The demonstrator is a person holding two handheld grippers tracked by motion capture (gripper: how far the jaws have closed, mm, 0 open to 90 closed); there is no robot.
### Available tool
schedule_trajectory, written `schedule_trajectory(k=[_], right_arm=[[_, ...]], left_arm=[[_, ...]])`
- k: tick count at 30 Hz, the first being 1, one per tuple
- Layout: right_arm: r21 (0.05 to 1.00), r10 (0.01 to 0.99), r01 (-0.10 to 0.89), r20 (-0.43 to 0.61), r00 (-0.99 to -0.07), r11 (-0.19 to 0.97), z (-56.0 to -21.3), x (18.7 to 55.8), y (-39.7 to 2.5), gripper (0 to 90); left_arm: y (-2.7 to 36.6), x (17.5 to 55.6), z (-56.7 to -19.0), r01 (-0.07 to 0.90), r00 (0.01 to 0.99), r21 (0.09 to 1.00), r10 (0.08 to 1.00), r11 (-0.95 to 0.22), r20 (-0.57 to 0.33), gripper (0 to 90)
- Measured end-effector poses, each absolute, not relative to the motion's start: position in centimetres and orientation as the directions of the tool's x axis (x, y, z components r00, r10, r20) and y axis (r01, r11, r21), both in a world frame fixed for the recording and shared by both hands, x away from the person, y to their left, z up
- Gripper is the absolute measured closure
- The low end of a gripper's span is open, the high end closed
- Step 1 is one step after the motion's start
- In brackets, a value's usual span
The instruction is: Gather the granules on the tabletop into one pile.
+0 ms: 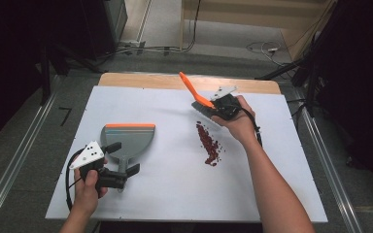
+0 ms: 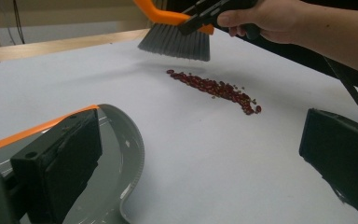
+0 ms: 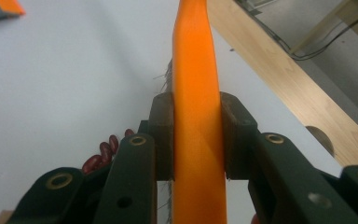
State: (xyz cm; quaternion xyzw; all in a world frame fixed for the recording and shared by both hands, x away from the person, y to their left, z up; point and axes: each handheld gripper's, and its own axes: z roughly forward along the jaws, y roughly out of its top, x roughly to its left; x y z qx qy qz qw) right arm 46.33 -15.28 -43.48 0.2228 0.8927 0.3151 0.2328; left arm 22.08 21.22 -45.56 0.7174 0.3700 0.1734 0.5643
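Orange-handled brush with grey bristles (image 1: 197, 97) is clamped in the right gripper (image 1: 222, 108), its handle pointing up and away to the far left. Its bristles hang above the red beans (image 1: 209, 144). The left gripper (image 1: 119, 166) stands open around the grey dustpan's handle (image 1: 123, 162).

A white worktop (image 1: 175, 194) lies on a wooden board (image 1: 141, 80) whose far edge shows beyond it. Grey carpet (image 1: 24, 145) surrounds it, with metal rails (image 1: 9, 174) running along both sides. Cables (image 1: 267, 47) trail over the floor past the far end, near pale wooden furniture (image 1: 252, 14).
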Motion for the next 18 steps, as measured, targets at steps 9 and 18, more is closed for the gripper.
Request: schedule_trajectory(k=[9, 18], right_arm=[[0.625, 0.414, 0.174, -0.263, -0.871, 0.761, -45.0, 45.9, -14.1, 69.1], [0.598, 0.348, 0.132, -0.262, -0.9, 0.791, -45.2, 43.3, -14.4, 68.9]], left_arm=[[21.4, 22.0, -45.6, 0.338, 0.662, 0.937, 0.729, -0.086, -0.171, 0.0], [20.9, 21.9, -45.5, 0.333, 0.669, 0.938, 0.725, -0.096, -0.163, 0.0]])
